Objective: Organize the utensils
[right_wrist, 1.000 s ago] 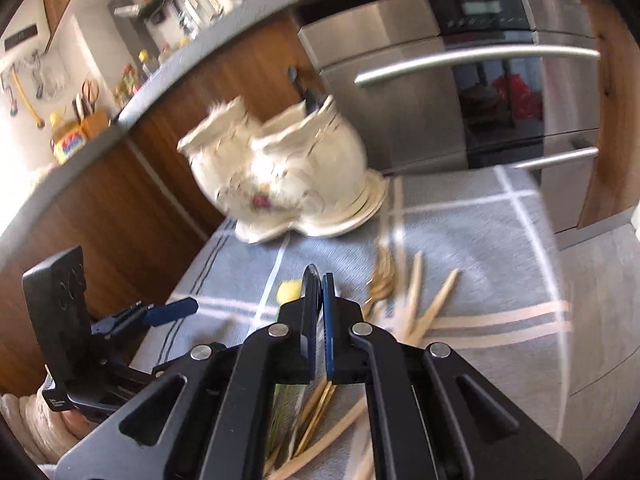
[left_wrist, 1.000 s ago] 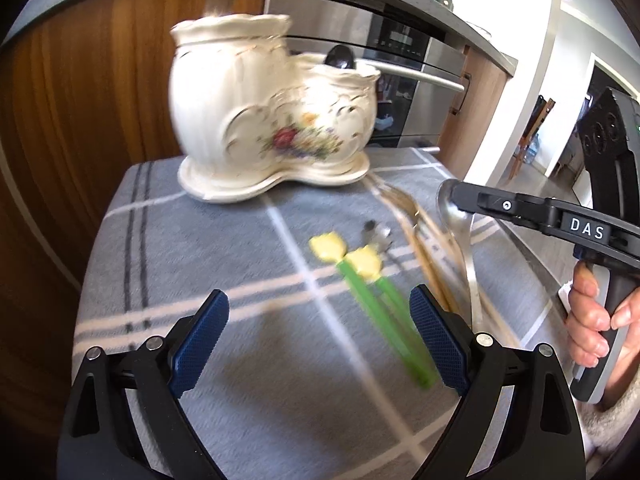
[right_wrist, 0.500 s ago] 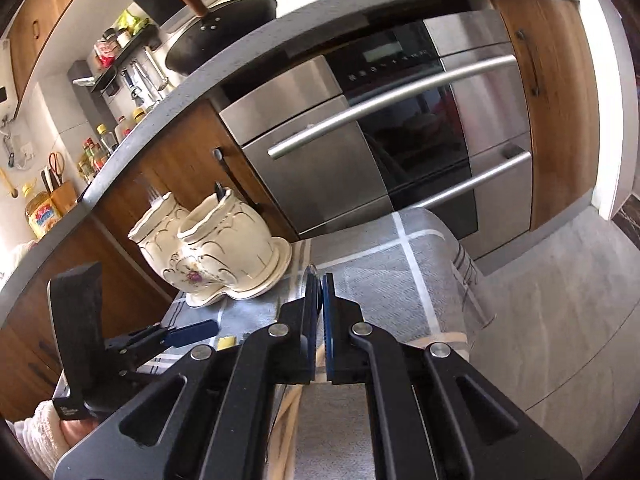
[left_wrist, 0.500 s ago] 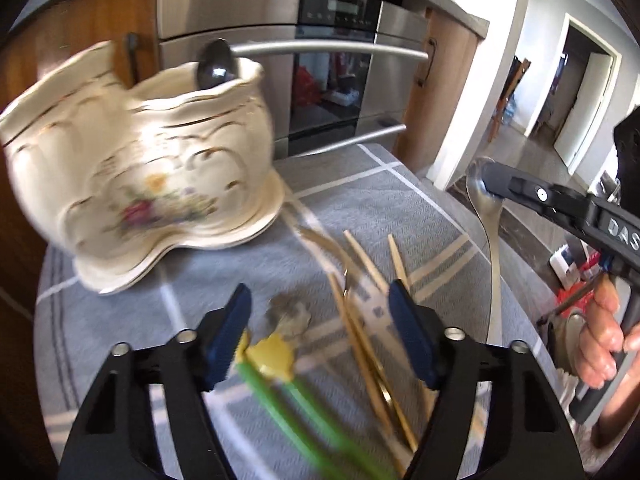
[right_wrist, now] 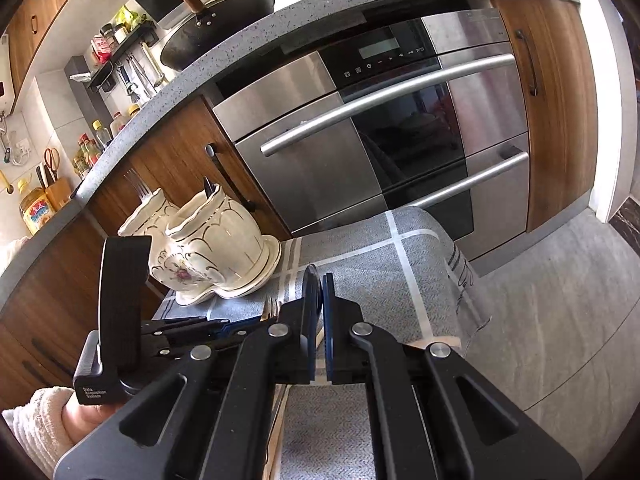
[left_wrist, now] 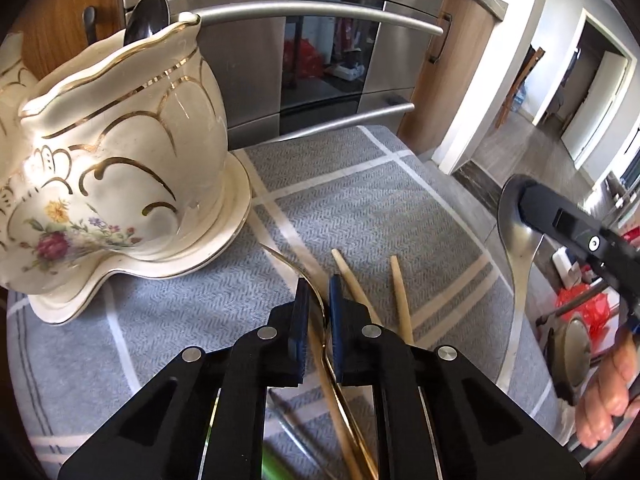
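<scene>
Left wrist: slim curved gold fork [left_wrist: 320, 312]

Glossy glazed ceramic holder [left_wrist: 120, 168] on matt woven grey cloth [left_wrist: 380, 208].

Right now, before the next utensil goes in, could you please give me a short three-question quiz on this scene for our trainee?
1. True or false: the right gripper is empty.
2. Which item is the left gripper closed on? A) a green-handled utensil B) the gold fork C) nothing
3. Fill in: standing in the nearer cup of the ceramic holder is a dark ___.
Key: 1 false, it is shut on the silver spoon. 2 B; the jaws have just been closing on it. 3 spoon (the dark spoon).
</scene>
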### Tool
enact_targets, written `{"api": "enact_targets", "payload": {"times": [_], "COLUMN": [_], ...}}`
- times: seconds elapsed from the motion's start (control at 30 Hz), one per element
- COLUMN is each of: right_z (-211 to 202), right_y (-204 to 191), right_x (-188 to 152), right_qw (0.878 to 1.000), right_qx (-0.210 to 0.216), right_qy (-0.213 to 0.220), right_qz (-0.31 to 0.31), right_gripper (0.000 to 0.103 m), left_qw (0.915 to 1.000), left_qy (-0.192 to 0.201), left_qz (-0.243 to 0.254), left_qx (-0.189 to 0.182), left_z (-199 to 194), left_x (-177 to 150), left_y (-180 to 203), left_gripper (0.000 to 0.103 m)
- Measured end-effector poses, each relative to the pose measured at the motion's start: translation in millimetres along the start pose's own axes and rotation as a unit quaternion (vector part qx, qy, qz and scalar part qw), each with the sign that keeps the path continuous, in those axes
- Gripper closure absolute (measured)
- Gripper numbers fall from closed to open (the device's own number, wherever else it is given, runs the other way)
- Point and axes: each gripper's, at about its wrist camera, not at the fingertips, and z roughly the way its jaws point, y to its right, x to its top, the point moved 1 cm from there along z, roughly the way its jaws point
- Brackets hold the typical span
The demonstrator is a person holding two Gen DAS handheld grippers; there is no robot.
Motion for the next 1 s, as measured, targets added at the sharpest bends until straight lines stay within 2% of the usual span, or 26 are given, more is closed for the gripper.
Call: {"api": "enact_targets", "payload": {"times": [0.2, 0.5, 0.83, 1.0], "right_z": [-5, -16, -25, -24], "right_y": [3, -3, -39, -53], "right_x": [0, 2, 4, 9], "right_qw": [1.000, 0.999, 0.998, 0.998], "right_qx": [-0.003, -0.013, -0.016, -0.017], "right_qy": [0.009, 0.030, 0.044, 0.050], "right_qz": [0.008, 0.007, -0.030, -0.040], "right_gripper": [0.100, 0.100, 0.100, 0.100], "left_qw": [0.9989, 0.9926, 0.9824, 0.9776], "left_qy": [0.036, 0.112, 0.171, 0.199], "left_qz": [-0.014, 0.001, -0.015, -0.015], "left_qx": [-0.024, -0.048, -0.073, -0.067], "left_z": [-33, -104, -173, -195], "left_x": [1, 0, -16, -17], "left_y": [-3, 7, -8, -16], "left_gripper": [0.094, 0.096, 0.098, 0.100]}}
